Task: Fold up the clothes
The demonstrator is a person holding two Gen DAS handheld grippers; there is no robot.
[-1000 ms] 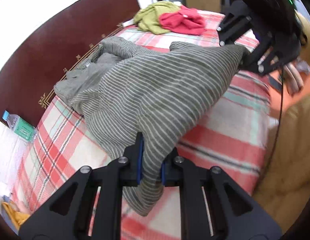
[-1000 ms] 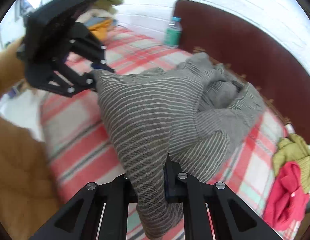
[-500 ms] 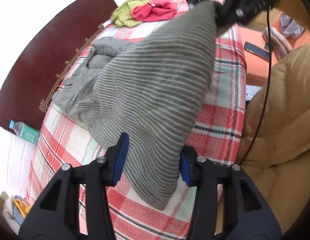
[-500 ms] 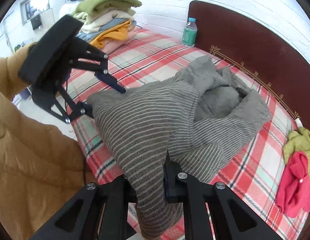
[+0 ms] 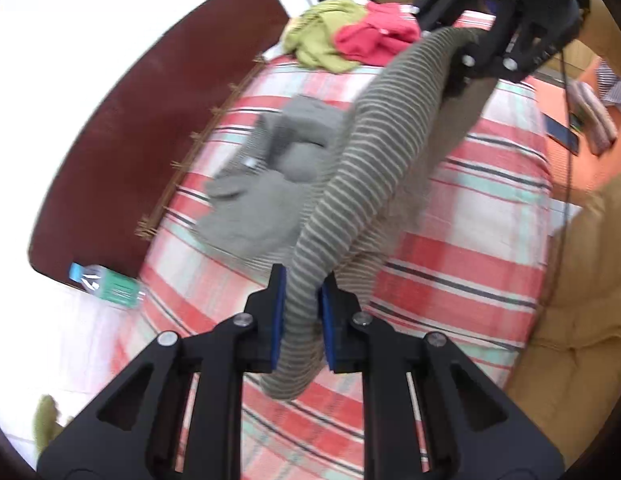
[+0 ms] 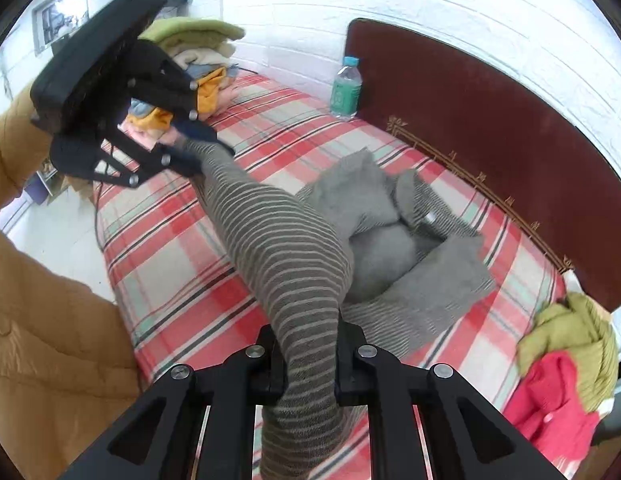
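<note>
Striped grey garment (image 5: 374,148) strung between both grippers above plaid bedspread (image 5: 470,240), rest of it heaped near dark red headboard (image 5: 158,100). Left wrist view: left gripper (image 5: 300,312) pinching one bunched end between blue pads; right gripper (image 5: 462,46) gripping far end, green and red clothes (image 5: 350,40) behind. Right wrist view: right gripper (image 6: 308,354) clamped on striped cloth; left gripper (image 6: 202,148) nipping other end, water bottle (image 6: 345,89) by headboard, folded stack (image 6: 190,60) beyond
</note>
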